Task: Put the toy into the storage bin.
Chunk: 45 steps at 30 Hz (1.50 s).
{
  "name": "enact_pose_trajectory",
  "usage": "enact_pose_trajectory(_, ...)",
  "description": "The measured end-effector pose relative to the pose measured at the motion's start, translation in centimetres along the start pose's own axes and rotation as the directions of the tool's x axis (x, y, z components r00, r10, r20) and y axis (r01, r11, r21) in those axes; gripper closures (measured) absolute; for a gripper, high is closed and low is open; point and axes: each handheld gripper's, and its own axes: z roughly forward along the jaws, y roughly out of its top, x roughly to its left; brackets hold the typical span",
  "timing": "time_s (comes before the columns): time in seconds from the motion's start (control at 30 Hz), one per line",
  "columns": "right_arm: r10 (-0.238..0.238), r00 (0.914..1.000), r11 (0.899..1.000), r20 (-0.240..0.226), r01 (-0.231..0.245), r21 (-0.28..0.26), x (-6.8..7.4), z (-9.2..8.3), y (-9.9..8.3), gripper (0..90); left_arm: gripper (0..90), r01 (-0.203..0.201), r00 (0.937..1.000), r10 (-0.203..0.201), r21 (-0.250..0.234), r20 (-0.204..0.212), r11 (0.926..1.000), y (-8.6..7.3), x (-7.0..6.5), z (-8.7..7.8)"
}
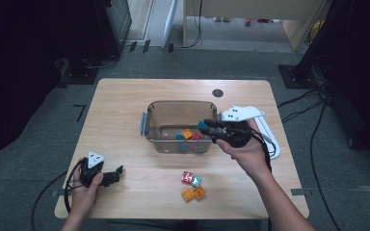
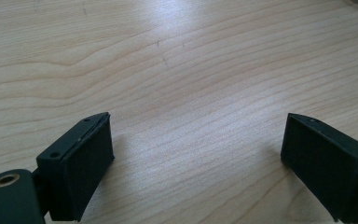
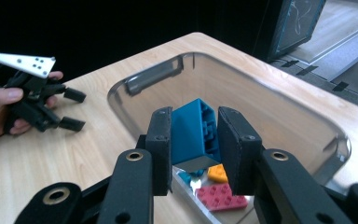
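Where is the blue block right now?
The blue block is clamped in the right gripper, held above the clear bin near its right rim.

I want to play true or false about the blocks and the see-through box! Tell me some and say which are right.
1. The right gripper is shut on a teal block. True.
2. The left gripper holds a red block. False: its jaws are open, with bare table between them.
3. The clear bin already has blocks inside. True.
4. Four blocks lie on the table in front of the bin. True.
5. The teal block rests on the table. False: it is held above the bin.
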Motion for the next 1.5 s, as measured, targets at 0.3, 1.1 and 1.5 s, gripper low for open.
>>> enact_pose_trajectory(0.3,0.007,0.9999,1.0,0.015,-0.007,0.024,-1.5,2.6,2.1,67.9,9.1,-0.001,1.0,0.001,0.0,-0.001,1.0,0.0,0.0,0.0)
enact_pose_trajectory(1.1,0.045,0.9981,0.976,0.043,-0.053,0.212,-3.9,9.9,2.5,67.9,9.1,-0.001,1.0,0.001,0.001,0.001,1.0,0.0,0.0,0.0)
enact_pose_trajectory(1.5,0.102,0.9919,0.923,0.076,-0.123,0.365,-4.6,11.8,1.6,67.8,9.1,-0.002,1.0,0.002,0.002,0.002,1.0,0.0,0.0,0.0)
